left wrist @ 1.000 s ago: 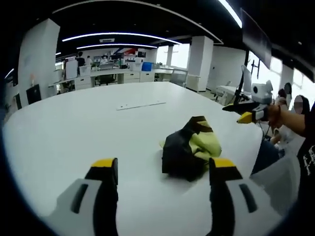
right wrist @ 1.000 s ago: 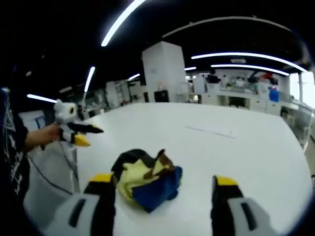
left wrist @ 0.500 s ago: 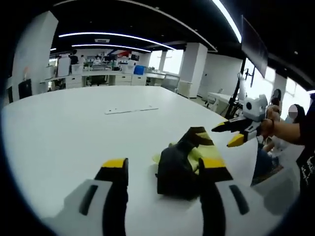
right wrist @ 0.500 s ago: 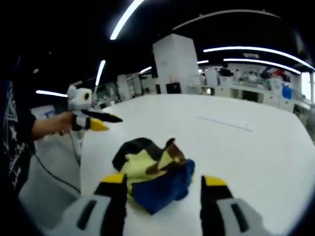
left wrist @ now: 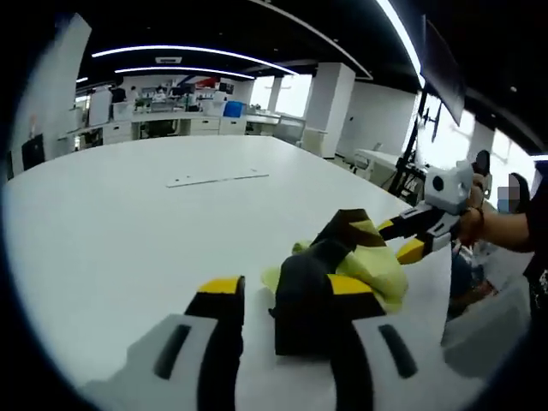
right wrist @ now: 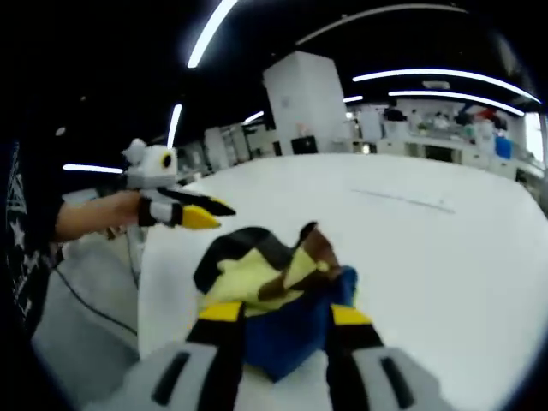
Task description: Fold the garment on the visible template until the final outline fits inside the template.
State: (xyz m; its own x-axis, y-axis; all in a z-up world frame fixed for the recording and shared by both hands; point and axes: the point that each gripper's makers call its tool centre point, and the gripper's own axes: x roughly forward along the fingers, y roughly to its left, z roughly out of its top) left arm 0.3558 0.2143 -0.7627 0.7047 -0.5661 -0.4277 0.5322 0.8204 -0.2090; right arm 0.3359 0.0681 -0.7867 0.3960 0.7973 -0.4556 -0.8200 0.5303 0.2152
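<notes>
A crumpled garment [left wrist: 330,270] in black, yellow, brown and blue lies near the white table's [left wrist: 103,223] edge. In the left gripper view my left gripper [left wrist: 282,289] is open; the black bunch sits against its right jaw, with a gap to the left jaw. My right gripper [left wrist: 417,235] comes in from the right, at the yellow edge. In the right gripper view my right gripper [right wrist: 285,314] is open, and the garment's [right wrist: 274,278] blue fold fills the space between its jaws. The left gripper [right wrist: 193,211], held by a hand, hovers just left of the cloth.
A thin pale strip [left wrist: 217,179] lies flat farther out on the table [right wrist: 445,257]. The table's edge runs close beside the garment, with floor and a cable [right wrist: 81,304] below. A white pillar [right wrist: 304,107] and office desks [left wrist: 197,124] stand behind.
Both grippers have come closer to the garment, which now looks larger. The jaws of each have narrowed. The garment itself lies where it was.
</notes>
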